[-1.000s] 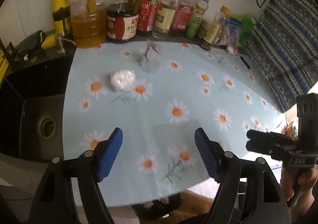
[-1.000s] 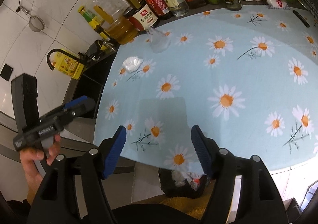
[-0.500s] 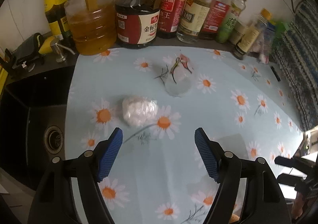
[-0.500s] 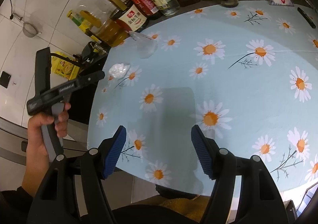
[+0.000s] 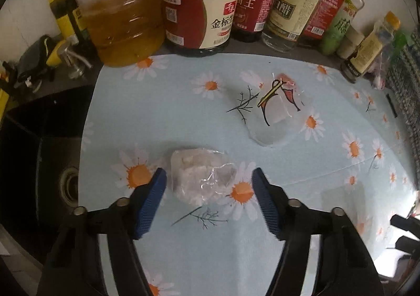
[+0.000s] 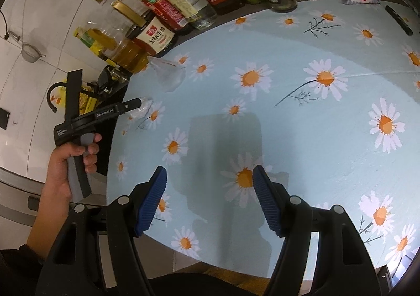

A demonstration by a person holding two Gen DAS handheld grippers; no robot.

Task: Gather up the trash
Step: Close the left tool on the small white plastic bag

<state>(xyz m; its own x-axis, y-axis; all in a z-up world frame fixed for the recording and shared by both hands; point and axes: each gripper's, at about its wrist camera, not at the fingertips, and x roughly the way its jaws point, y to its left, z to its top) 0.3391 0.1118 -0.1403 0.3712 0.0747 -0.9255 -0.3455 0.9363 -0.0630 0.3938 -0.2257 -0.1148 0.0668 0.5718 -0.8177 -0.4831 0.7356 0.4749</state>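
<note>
A crumpled clear plastic wad (image 5: 200, 178) lies on the daisy tablecloth (image 5: 183, 112), between the open blue pads of my left gripper (image 5: 208, 191), which do not touch it. A flat clear wrapper with red and yellow print (image 5: 278, 109) lies further back right. In the right wrist view the left gripper (image 6: 131, 105) reaches the wad (image 6: 145, 107), and the clear wrapper (image 6: 168, 73) lies beyond. My right gripper (image 6: 210, 196) is open and empty above the table's near edge.
A row of oil, soy sauce and vinegar bottles (image 5: 199, 7) lines the back edge. A black sink (image 5: 39, 151) sits left of the table. A black marker (image 6: 399, 20) lies at the far right. A striped cloth (image 5: 409, 86) hangs at the right.
My left gripper has moved forward and down across the table until its open pads flank the plastic wad. My right gripper has stayed near the front edge, shifting slightly.
</note>
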